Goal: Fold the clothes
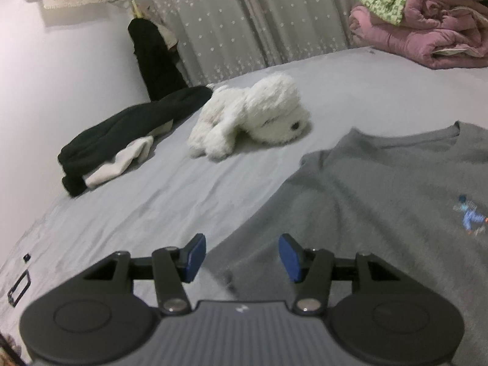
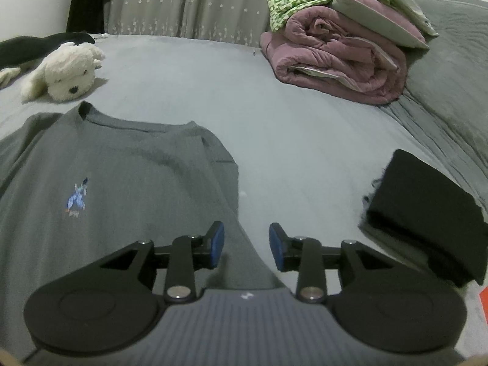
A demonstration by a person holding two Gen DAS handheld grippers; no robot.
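Shirt (image 2: 122, 183) lies on bed (image 2: 289, 122), plush dog (image 2: 64, 70) behind it, folded garment (image 2: 427, 213) right.

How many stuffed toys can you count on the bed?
1. A white stuffed dog lies on the bed beyond the grey shirt, beside dark clothes. Others could be hidden behind the pink blanket.

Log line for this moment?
left gripper open | right gripper open | grey shirt flat on bed, ungrasped
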